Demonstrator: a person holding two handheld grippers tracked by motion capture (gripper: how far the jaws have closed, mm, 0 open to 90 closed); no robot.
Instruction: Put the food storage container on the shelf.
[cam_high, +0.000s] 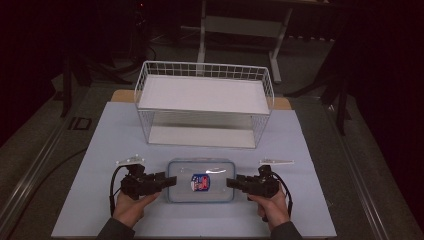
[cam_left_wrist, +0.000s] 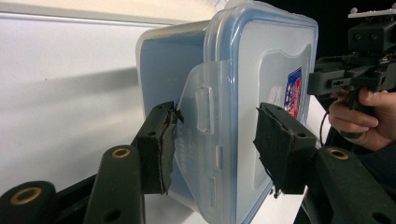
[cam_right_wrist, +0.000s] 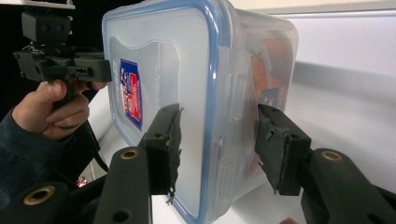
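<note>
On the worktop (cam_high: 100, 150) the lidded plastic container (cam_high: 200, 180) lay lengthwise between both claws, left claw (cam_high: 171, 181) and right claw (cam_high: 231, 183) each clamping an end latch.

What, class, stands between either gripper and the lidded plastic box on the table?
Nothing visible. The left gripper and right gripper sit at opposite ends of the plastic box, each straddling an end latch, with no other object between.

A white wire rack (cam_high: 204, 102) with two shelves stands on the pale blue tabletop (cam_high: 115, 145), dark floor around.
</note>
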